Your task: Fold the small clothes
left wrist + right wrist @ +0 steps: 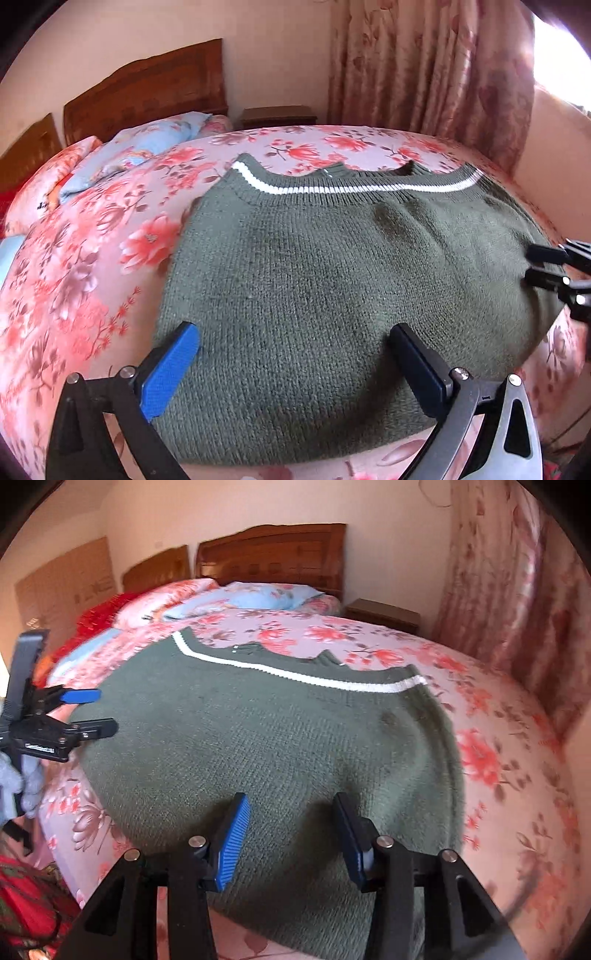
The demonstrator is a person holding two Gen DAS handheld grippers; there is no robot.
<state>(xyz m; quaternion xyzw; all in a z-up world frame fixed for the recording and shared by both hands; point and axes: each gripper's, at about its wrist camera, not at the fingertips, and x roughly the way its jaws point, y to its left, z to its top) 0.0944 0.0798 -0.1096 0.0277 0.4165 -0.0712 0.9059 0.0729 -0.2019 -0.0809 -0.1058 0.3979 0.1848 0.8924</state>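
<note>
Green knit sweater (314,280) is lying flat on the flowered bed (92,266), its white-striped hem at the far end from me. I am holding my left hand-held gripper (295,354) and my right hand-held gripper (291,827) above its near edge, both with jaws spread, pinching nothing.

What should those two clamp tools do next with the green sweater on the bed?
Probably lower both and pinch the near edge. The green sweater lies flat on the floral bedspread, not yet folded. The left tool and right tool hang open above its near part, holding nothing, so gripping that edge seems the natural start to a fold.
</note>
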